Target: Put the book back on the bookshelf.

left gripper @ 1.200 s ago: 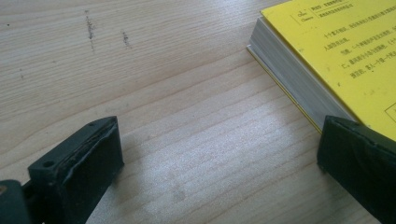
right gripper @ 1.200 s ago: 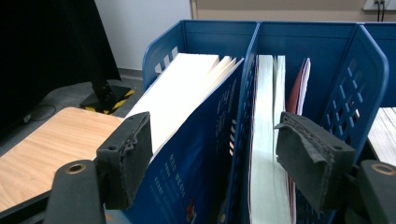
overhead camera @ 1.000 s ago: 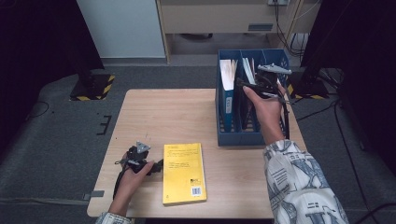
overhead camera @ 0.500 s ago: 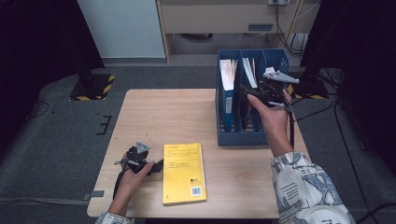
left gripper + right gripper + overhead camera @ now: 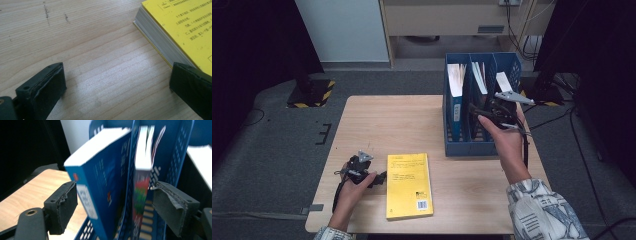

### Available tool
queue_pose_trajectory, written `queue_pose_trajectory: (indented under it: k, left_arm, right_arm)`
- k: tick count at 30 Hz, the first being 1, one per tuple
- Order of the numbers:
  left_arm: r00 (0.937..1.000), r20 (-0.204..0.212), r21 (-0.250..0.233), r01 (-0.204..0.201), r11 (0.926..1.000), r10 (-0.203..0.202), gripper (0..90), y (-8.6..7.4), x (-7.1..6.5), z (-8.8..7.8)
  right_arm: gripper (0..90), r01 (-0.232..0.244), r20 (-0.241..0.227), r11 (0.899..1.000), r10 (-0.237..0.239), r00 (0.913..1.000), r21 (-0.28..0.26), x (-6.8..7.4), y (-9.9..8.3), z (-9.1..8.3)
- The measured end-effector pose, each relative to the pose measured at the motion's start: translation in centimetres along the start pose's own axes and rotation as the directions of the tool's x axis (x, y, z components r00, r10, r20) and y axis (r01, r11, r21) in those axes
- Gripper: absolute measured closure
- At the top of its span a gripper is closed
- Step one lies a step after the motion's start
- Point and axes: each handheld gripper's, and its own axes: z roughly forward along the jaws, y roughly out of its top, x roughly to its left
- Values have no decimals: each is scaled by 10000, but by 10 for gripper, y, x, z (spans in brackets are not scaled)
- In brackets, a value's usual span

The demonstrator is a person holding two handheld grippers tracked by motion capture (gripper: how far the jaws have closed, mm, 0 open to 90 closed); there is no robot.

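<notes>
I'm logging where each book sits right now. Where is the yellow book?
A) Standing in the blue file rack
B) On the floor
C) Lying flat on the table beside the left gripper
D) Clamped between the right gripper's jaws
C: the yellow book lies flat on the wooden table, just beside the left gripper, apart from the blue file rack.
</notes>
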Motion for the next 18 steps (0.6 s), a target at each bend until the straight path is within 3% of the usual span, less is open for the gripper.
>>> queue_pose_trajectory:
  k: [7, 18]
  left_arm:
    - [10000, -47, -382, 59, 9993, -61, 0, -4, 1, 1]
    - [10000, -26, -481, 15, 9988, -16, 0, -4, 1, 1]
  right_arm:
    - [202, -134, -421, 9997, 142, 9990, 188, 0, -26, -6]
    - [194, 50, -1298, 9967, 56, 9915, 813, 18, -71, -3]
